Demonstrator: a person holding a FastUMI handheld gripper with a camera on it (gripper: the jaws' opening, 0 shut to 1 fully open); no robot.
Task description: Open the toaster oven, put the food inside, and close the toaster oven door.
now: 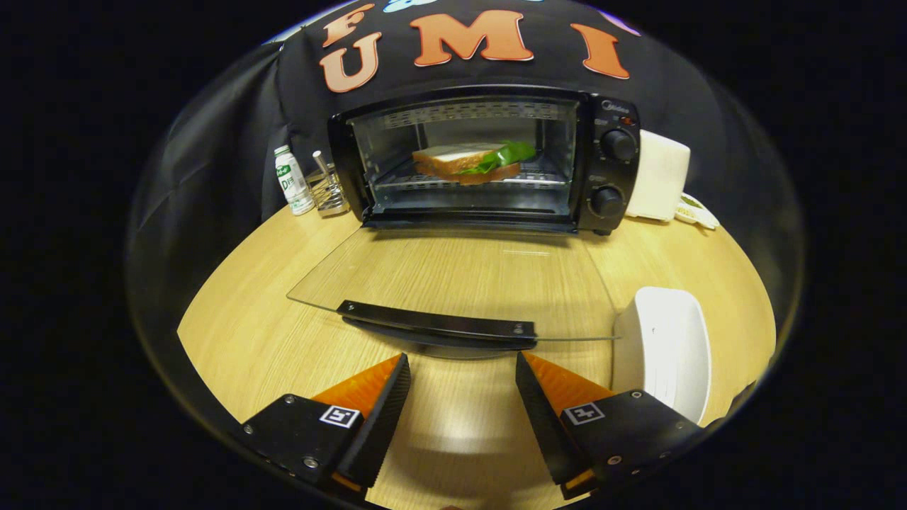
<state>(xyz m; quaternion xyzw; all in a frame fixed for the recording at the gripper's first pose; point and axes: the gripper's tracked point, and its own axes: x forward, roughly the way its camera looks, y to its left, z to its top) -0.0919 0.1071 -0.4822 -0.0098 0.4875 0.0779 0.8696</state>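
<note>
A black toaster oven (609,170) stands at the back of the wooden table. Its glass door (453,276) lies folded down flat towards me, with the black handle (436,321) along its near edge. On the rack inside rests a sandwich (471,161) with green lettuce sticking out. My gripper (462,368) is open and empty, just short of the door handle, its fingertips a little below and on either side of the handle's middle.
A white dish (666,350) sits right of the door, beside my right finger. Left of the oven stand a small bottle (293,180) and a metal holder (328,188). A white appliance (659,173) stands right of the oven.
</note>
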